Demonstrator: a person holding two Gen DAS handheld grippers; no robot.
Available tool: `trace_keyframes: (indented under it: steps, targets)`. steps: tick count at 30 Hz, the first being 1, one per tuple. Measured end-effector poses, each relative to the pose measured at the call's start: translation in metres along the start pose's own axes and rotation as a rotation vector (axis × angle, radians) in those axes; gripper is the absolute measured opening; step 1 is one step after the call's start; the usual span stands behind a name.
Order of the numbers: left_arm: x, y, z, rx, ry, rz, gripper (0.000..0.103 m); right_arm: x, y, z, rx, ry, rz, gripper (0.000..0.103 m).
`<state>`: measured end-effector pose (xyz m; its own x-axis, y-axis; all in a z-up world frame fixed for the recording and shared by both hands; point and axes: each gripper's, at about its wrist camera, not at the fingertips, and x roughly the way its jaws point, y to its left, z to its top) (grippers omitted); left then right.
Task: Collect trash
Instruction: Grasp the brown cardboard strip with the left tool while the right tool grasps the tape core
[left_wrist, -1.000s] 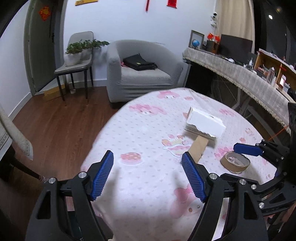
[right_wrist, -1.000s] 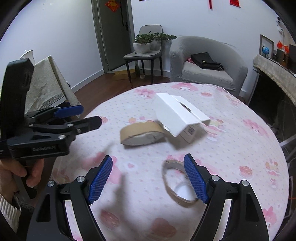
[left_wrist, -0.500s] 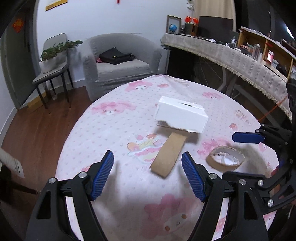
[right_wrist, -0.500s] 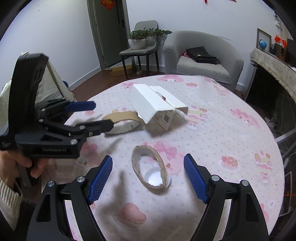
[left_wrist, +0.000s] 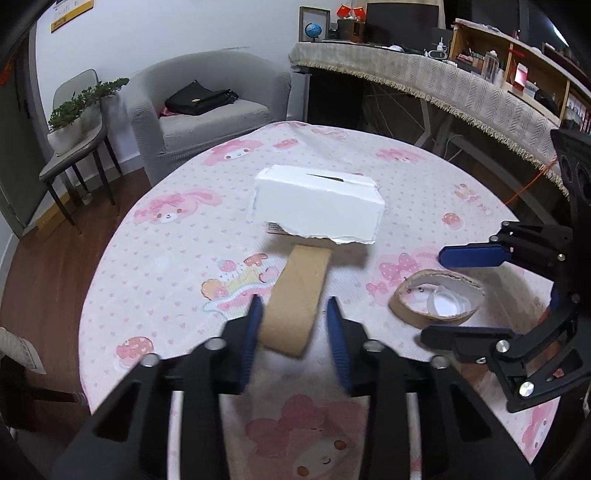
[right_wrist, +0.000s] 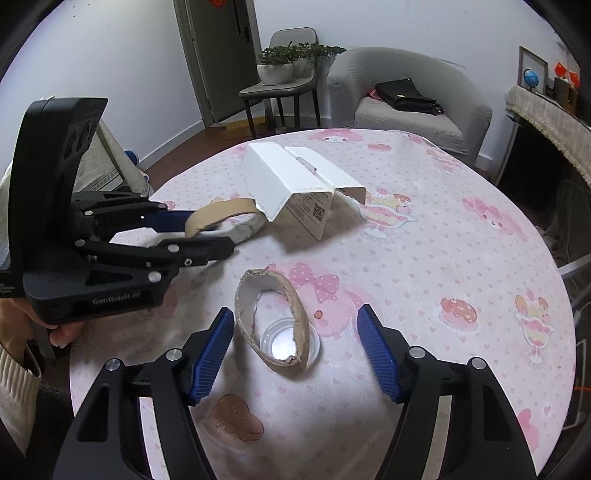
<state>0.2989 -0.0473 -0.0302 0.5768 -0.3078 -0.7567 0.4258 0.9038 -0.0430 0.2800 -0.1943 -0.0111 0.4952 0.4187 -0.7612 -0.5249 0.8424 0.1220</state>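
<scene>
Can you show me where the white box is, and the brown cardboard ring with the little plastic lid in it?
white box (left_wrist: 317, 206): left wrist view, on its front face.
brown cardboard ring (right_wrist: 299, 321): right wrist view, on its right wall.
plastic lid (right_wrist: 279, 341): right wrist view, on its centre.

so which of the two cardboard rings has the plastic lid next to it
The torn cardboard ring between the right hand-held gripper's open jaws; a clear plastic lid lies at its near end. The other ring, in the left hand-held gripper, has none.

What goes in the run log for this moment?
left gripper: shut on flattened cardboard ring | right gripper: closing, astride torn cardboard ring, not yet gripping | white box: untouched
</scene>
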Motion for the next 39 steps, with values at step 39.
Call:
trace_keyframes:
  steps: [39]
  targets:
    - [-0.077, 0.060, -0.051, -0.189, -0.083, 0.096, 0.026, 0.007, 0.062, 0.035, -0.039, -0.075, -0.027, 0.033]
